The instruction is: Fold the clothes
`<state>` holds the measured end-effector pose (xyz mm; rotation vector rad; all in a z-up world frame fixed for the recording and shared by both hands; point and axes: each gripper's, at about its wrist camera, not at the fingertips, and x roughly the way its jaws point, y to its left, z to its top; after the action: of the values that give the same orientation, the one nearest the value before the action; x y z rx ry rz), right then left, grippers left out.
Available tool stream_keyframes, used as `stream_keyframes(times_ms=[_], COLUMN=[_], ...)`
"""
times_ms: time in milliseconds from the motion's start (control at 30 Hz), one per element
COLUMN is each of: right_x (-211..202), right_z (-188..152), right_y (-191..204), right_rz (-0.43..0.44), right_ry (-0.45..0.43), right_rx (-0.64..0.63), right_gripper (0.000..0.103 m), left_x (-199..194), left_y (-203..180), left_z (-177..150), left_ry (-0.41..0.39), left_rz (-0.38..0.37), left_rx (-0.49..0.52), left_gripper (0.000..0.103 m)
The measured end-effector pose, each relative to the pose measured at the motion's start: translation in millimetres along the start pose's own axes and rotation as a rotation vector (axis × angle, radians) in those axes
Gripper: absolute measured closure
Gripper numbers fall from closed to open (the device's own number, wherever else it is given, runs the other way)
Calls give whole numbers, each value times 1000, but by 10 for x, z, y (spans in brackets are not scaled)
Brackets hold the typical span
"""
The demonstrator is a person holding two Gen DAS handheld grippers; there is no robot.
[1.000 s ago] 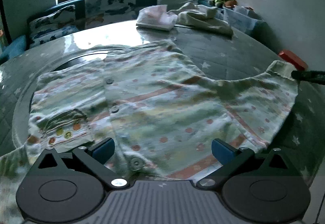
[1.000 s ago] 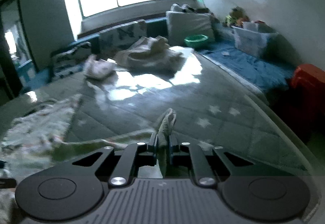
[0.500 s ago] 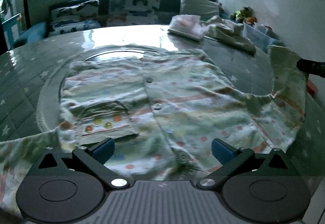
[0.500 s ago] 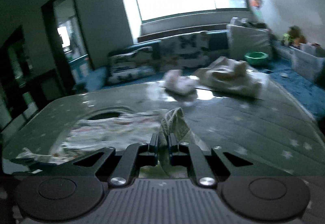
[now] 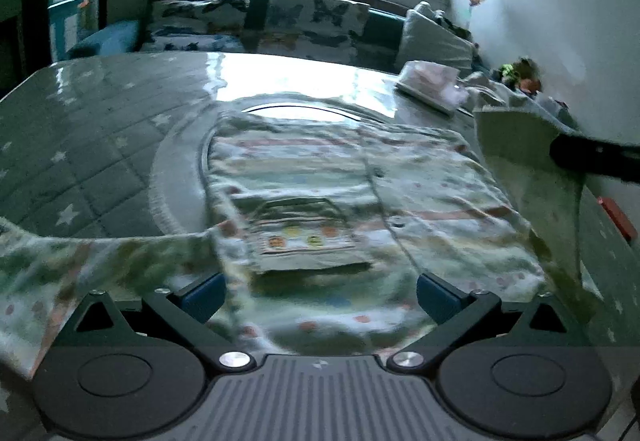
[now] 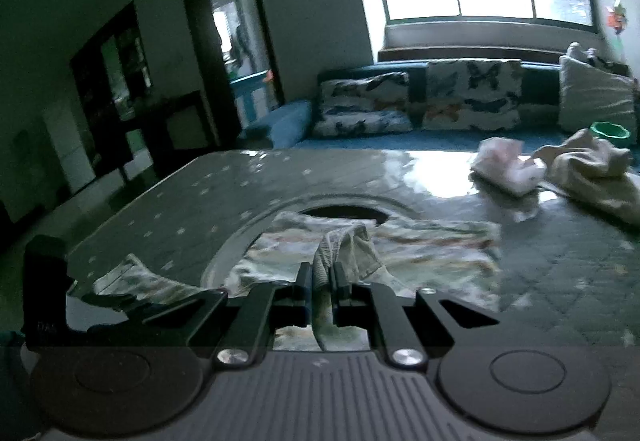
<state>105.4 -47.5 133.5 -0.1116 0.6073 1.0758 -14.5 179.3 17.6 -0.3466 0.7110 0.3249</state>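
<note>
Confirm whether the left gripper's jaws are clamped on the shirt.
No: the left gripper stands wide open, its blue pads apart over the patterned shirt, gripping nothing.

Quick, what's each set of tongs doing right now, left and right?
Left tongs: open, holding nothing, over the patterned shirt.
Right tongs: shut on the shirt's sleeve, lifted off the table.

Shirt spread on counter ahead of left fingers, its sleeve between right fingers, 2 clothes piles beyond to the right
</note>
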Motion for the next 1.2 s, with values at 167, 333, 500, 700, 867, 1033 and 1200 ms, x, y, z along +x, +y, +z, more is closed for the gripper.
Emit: stream_keyframes(times_ms=[167, 333, 500, 700, 867, 1033, 1200], right_x=[197, 347, 366, 293, 243, 167, 71], right_z=[-83, -159, -196, -223, -366, -605, -763], right_y=[196, 363, 412, 260, 30, -290, -544], right_rz=[44, 79, 92, 66, 9, -66, -123], right_ry=[49, 82, 99, 109, 168, 245, 279], right_rx=[-17, -37, -59, -42, -41, -9, 22], right_gripper=[95, 94, 87, 86, 82, 81, 79], left_x=[-21, -15, -12, 18, -23, -56, -75], left_y=[160, 229, 242, 240, 221, 224, 114], left_z=[-28, -35, -30, -11, 19, 95, 128], left_ry=[0, -1, 1, 5, -8, -32, -36], left_rz=[10, 13, 16, 21, 30, 44, 29], left_rx=[-38, -58, -64, -68, -66, -72, -51], left_gripper=[0, 0, 0, 0, 0, 0, 0])
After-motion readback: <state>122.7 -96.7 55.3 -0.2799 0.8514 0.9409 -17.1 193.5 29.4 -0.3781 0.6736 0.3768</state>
